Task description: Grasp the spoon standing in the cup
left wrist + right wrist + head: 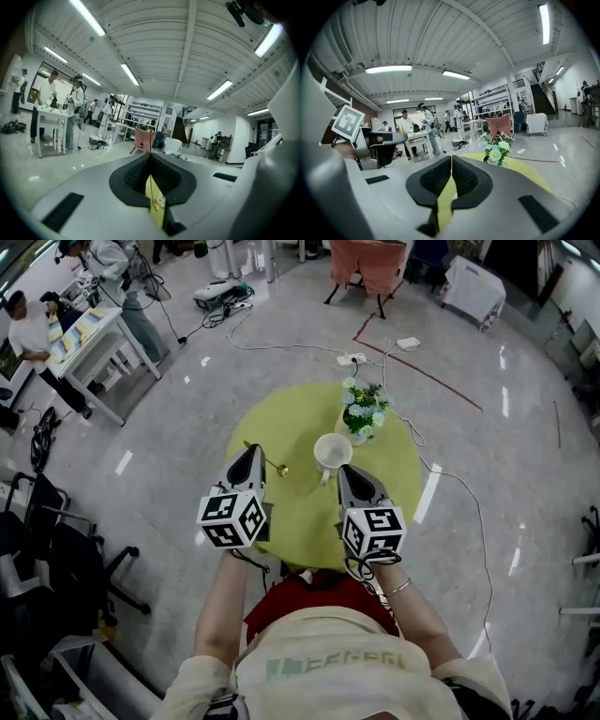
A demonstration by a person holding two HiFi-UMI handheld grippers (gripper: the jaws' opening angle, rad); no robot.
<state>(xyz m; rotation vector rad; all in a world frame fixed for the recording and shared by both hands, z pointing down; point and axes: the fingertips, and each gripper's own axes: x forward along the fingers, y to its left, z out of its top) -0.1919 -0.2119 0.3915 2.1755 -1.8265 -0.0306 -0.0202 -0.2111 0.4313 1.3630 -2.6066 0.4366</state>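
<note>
A thin spoon with a golden bowl (279,469) is out of the white cup (332,452), to the cup's left over the yellow-green round table (281,418). My left gripper (253,454) is shut on its handle. In the left gripper view the handle runs up between the closed jaws (151,157) and the spoon bowl (158,200) shows low in the gap. The cup looks empty, with its handle toward me. My right gripper (345,470) is shut with nothing in it, just right of the cup's handle; only the table shows through its jaws (451,159).
A pot of white flowers (364,411) (497,150) stands on the table behind the cup. A power strip and cables (354,358) lie on the floor beyond. People stand at a white table (94,334) far left; dark chairs (56,559) stand at the left.
</note>
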